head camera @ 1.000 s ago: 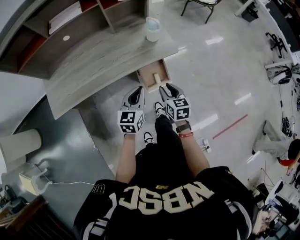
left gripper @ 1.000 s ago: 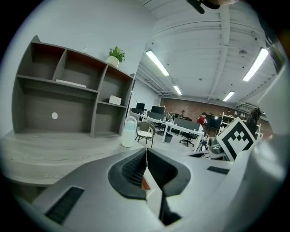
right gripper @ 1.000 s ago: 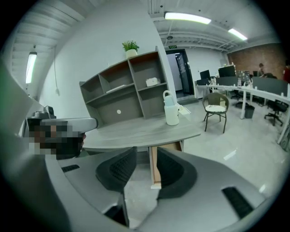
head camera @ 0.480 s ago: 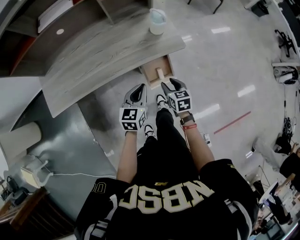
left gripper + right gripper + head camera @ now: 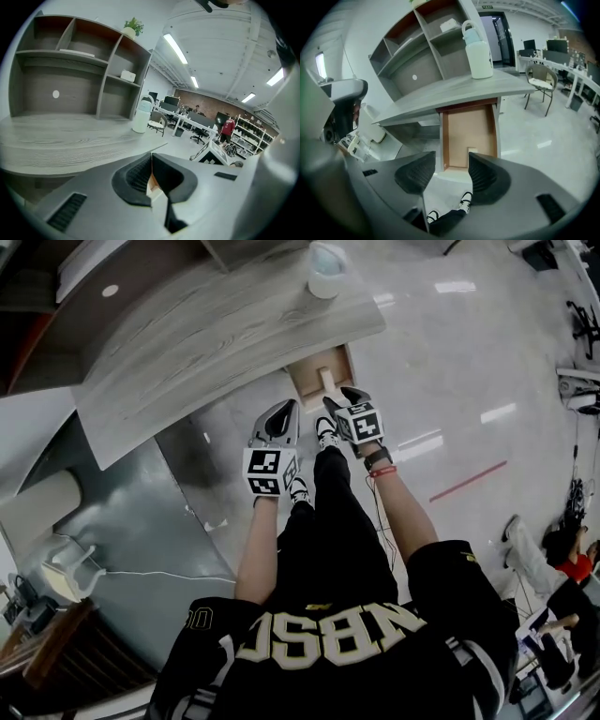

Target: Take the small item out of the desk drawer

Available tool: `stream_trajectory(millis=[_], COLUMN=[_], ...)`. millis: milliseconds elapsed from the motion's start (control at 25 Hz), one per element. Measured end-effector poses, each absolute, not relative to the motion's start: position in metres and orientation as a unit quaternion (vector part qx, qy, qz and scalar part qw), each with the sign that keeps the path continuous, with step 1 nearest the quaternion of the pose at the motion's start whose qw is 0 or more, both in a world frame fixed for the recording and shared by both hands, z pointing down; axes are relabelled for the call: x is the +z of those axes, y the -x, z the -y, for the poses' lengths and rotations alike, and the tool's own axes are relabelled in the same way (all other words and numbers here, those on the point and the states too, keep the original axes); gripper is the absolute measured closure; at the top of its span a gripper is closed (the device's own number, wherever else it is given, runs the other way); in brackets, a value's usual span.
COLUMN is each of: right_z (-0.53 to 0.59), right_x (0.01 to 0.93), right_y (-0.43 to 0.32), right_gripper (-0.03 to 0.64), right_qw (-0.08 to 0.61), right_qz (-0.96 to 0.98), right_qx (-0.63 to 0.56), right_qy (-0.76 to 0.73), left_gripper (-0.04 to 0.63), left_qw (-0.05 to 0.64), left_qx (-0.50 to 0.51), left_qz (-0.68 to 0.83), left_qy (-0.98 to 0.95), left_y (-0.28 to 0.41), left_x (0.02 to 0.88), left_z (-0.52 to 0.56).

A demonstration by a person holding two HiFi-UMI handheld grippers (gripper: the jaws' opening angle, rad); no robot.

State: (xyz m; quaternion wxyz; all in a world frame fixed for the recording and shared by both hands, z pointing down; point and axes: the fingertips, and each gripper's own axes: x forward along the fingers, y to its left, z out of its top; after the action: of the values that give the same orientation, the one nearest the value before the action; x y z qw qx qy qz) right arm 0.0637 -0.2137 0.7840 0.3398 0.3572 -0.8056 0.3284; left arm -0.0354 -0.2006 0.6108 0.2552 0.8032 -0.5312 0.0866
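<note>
Desk (image 5: 187,343) at left: grey wood-grain top with open shelves behind. A white jug (image 5: 326,257) is set near its far corner (no label can be made out on it).

Left gripper (image 5: 284,409): held just short of the desk edge. Its jaws are pressed together and nothing is clamped. Only a sliver of tan drawer is seen through the slit behind the pads.

Drawer (image 5: 305,382): pulled out from under the desktop, so the opening step is judged done. The small item (image 5: 472,151), a pale block, is seen lying on the drawer floor, near the front and toward the right wall. It is not touched by either gripper.

Right gripper (image 5: 342,397): held just in front of the drawer and aimed into it. Its jaws are opening, wide apart, with nothing between them. The drawer front and the item are framed beyond the pads.

Left to do, as judged: the reach in, the closing on the block and the lift clear of the drawer.

Writing: "NBSC" is read, upside down, on the back of the person's dark shirt (image 5: 328,634). The gripper cubes carry square markers only. A green sign above a far doorway is too small to be read.
</note>
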Motion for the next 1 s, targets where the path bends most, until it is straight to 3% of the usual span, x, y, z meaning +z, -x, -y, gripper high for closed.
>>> stream_trajectory(millis=[600,1000], right_z=[0.252,0.274], right_x=[0.867,0.910], right_y=[-0.066,-0.060], right_gripper=[0.399,0.399], right_qw=[0.380,0.413], right_qz=[0.762,0.747], right_qx=[0.385,0.368], right_qy=[-0.355,-0.368], left_gripper=[0.580,0.580], left_qw=[0.337,0.336], left_qx=[0.076,0.114], left_qz=[0.564,0.558], left_qy=[-0.750,-0.750], left_y=[0.046,0.048], left_x=[0.671,0.702], left_z=[0.217,0.220])
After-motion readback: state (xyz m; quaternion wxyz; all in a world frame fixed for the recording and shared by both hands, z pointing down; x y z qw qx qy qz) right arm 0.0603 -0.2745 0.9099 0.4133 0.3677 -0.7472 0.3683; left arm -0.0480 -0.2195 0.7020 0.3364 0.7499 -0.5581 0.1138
